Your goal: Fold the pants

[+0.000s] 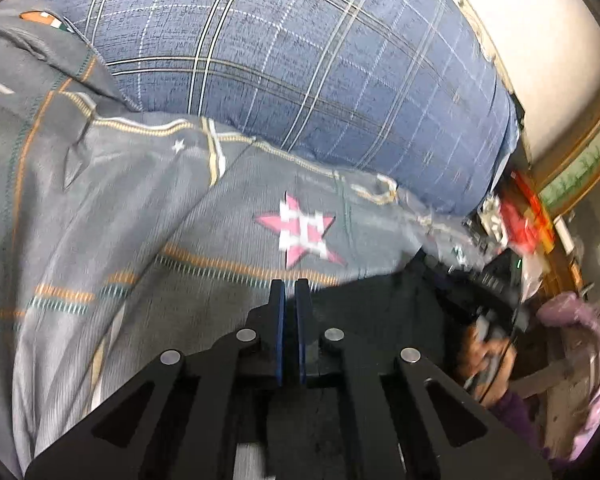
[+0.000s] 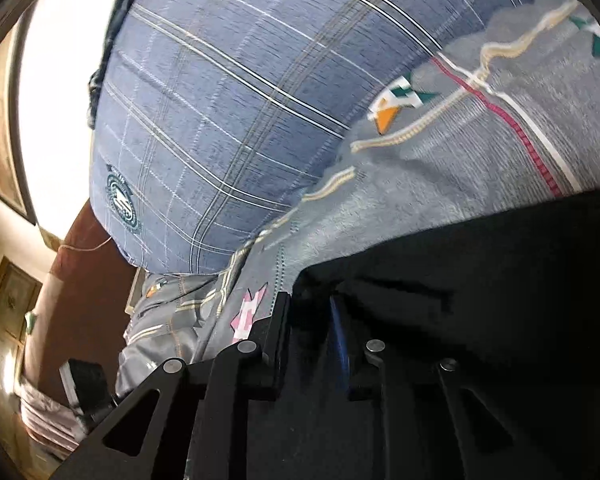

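Left gripper (image 1: pixel 290 286) has its two blue-lined fingers pressed almost together, a thin slit between them. Its tips sit at the edge of black pants (image 1: pixel 380 304), which spread toward 3 o'clock from the fingers; whether any fabric is pinched in the slit cannot be told. Right gripper (image 2: pixel 308 308), seen from its own camera, has its fingers parted by a modest gap, and dark cloth of the pants (image 2: pixel 480 280) fills that gap; whether the pads press on it cannot be told. From there the pants spread toward 3 o'clock and cover the lower right of that view.

Under the pants lies a grey bedsheet (image 1: pixel 120 220) with orange and teal stitched stripes and a pink-and-white checkered star (image 1: pixel 300 228) just past the left gripper's tips at 12 o'clock. A large blue plaid pillow (image 1: pixel 280 60) rests on the bedsheet at 12 o'clock. In the right camera's view the pillow carries a round dark-green and white emblem (image 2: pixel 122 200) at 9 o'clock; its lettering is too small to read. At 4 o'clock in the left view, a person's hand (image 1: pixel 488 356) shows, blurred.
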